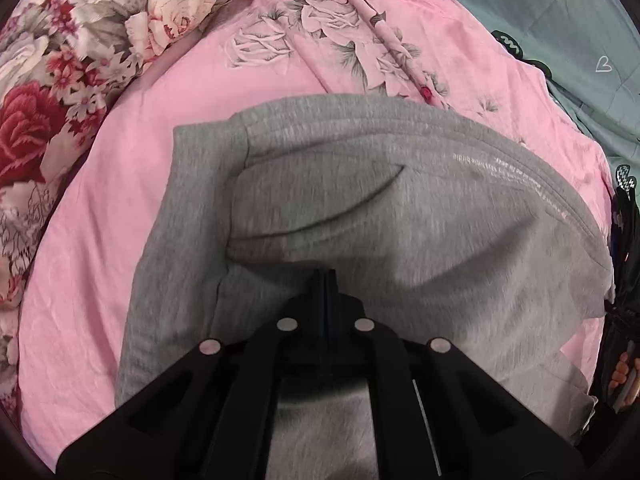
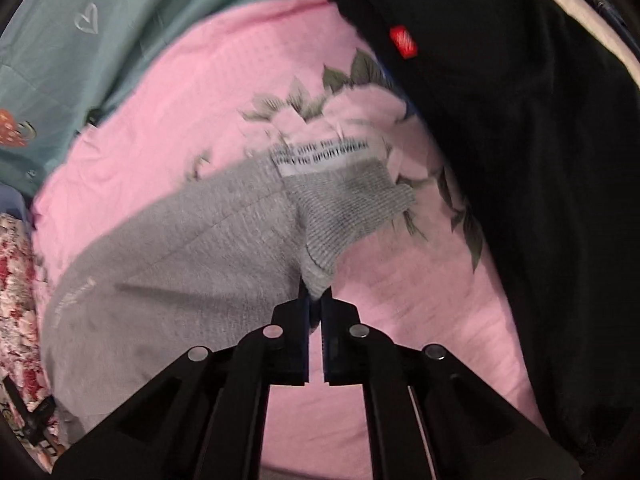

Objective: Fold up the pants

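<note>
Both grippers' fingers (image 1: pixel 325 280) (image 2: pixel 316 296) clamped onto grey pants (image 1: pixel 360 208), cuff (image 2: pixel 352 196) beyond.

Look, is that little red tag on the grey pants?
No, the red tag sits on the black garment, apart from the grey pants.

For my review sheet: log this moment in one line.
left tool shut on grey pants | right tool shut on ribbed cuff | pink sheet

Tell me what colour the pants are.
Plain heather grey pants; the left wrist view shows them best.
</note>
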### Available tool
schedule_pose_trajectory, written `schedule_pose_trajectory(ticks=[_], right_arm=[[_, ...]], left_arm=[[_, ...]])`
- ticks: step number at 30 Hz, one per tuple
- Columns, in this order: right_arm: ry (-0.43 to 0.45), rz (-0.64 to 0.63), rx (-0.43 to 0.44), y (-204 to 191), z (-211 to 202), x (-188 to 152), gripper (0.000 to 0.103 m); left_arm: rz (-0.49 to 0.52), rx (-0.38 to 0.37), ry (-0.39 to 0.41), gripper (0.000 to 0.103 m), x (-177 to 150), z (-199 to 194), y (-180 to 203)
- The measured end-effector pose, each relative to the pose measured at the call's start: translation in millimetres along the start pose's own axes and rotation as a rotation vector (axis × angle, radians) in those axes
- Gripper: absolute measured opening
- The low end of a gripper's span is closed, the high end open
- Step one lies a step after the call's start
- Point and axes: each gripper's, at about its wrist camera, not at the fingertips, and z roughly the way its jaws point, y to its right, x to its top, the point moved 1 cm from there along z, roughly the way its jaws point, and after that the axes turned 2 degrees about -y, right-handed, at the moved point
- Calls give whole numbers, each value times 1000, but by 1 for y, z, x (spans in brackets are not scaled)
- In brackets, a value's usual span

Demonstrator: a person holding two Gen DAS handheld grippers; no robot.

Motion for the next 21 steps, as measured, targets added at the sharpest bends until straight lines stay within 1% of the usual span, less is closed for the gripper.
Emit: schedule_pose_trajectory(ticks=[1,2,3,4,5,6,7,8,9,10,11,12,13,15,17,19,21], right_arm=[[30,-11,-7,-3,2,1,20],[28,-34,-27,-8,1,1,23],[11,-53,-59,-12,-2,1,28],[-7,-65,-72,-16,-8,-1,33],[-7,-70,-49,-18,-19,-5,33],[3,-78,-22,-19,-33,-11,33],[23,-95,3,-21,-52,-20,33],[49,-117,27,-23,-70,-30,33],[72,-133,50,-23,-84,-40,34],[99,-147,82,-22,-102,-56,40],[118,-156,112,-18,-116,-70,43],[135,-165,137,-15,-127,-83,46],[157,-179,163,-12,-139,-103,47],[189,-181,195,-1,-152,-130,47],[194,-150,212,10,-154,-152,47],[173,-107,203,16,-149,-159,47],[159,-89,159,21,-150,-169,47]], left_arm=[[-4,-4,-16,3,3,1,0],[-7,-12,-30,3,5,0,1],[-8,-23,-50,3,5,-2,0],[-6,-40,-70,6,3,-8,-2],[-1,-41,-54,8,1,-18,-4],[16,-27,-24,18,-1,-31,-7],[34,-11,3,38,-1,-42,-10],[51,5,26,54,0,-53,-13],[55,40,57,76,4,-63,-19],[43,75,90,77,7,-71,-25],[35,109,110,77,14,-75,-30],[39,118,110,77,23,-75,-33],[55,105,100,77,34,-73,-36],[95,78,105,77,53,-65,-35],[175,42,97,77,67,-51,-28],[253,3,53,77,78,-31,-19],[302,-22,9,77,85,-11,-13]])
